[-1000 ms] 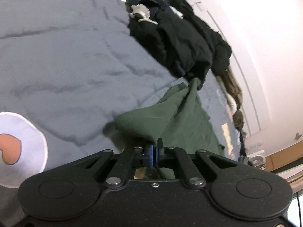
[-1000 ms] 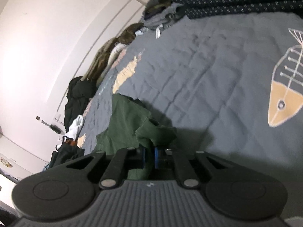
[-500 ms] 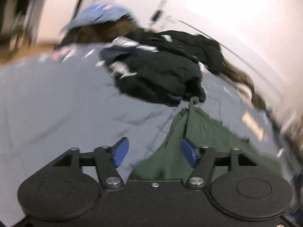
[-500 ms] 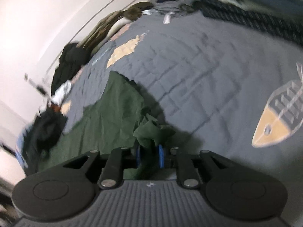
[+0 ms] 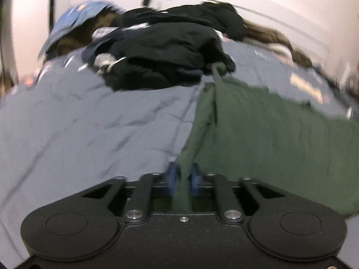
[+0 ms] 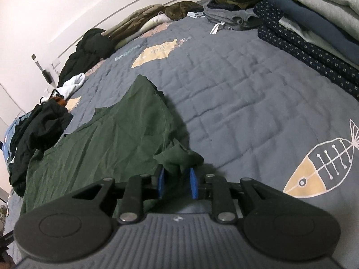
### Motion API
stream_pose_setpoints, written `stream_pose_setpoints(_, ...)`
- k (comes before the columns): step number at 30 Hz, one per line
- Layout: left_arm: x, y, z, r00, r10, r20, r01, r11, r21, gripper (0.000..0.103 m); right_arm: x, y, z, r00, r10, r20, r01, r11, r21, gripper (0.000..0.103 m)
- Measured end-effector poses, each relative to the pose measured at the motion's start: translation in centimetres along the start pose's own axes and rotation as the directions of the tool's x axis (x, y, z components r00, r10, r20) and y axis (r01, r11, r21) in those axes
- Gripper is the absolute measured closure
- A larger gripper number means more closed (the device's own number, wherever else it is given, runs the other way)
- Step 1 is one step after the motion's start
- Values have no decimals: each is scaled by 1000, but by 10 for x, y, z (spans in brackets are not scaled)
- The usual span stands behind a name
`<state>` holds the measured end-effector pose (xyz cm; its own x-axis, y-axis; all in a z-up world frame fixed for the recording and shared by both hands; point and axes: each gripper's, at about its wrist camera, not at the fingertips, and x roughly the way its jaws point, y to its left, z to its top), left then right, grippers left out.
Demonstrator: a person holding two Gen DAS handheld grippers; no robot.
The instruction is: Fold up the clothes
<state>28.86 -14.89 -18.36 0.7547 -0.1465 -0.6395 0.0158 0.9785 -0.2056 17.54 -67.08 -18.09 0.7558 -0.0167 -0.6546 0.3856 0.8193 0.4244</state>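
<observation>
A dark green garment (image 6: 107,143) lies on a slate-grey quilted bedspread (image 6: 235,89) stitched in a grid. The bedspread carries a fish-skeleton drawing (image 6: 323,165) outlined in white with a tan head, and a tan fish shape (image 6: 157,52) farther off. Beside the garment is a heap of black clothes (image 5: 166,51) with a white sock (image 6: 71,85). A stack of folded clothes (image 6: 314,22) shows navy with small white squares, plain navy and pale grey. Both grippers are black with bright blue pads (image 6: 194,183). The wall (image 6: 67,4) is pinkish white.
</observation>
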Motion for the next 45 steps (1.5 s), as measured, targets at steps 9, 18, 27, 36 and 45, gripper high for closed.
stream_pose_setpoints(9, -21, 21, 10, 1000, -18, -2, 18, 991, -131, 68, 0, -5, 4, 1000, 11, -13, -11, 1000, 8, 80)
stream_pose_setpoints(18, -36, -6, 56, 996, -24, 85, 21, 999, 38, 48, -31, 19, 32, 1000, 3, -12, -5, 978, -210, 78)
stream_pose_setpoints(27, 51, -23, 114, 976, -206, 68, 193, 967, 166, 66, -1, 20, 89, 992, 94, 85, -68, 961, -268, 60)
stream_pose_setpoints(36, 122, -19, 135, 959, -269, -85, 280, 947, 155, 61, 94, 38, 129, 988, 152, 14, -143, 951, -273, 60)
stream_pose_setpoints(45, 149, -68, 117, 982, -163, -95, 186, 919, 347, 76, 141, 65, 122, 997, 74, -37, -82, 921, -381, 61)
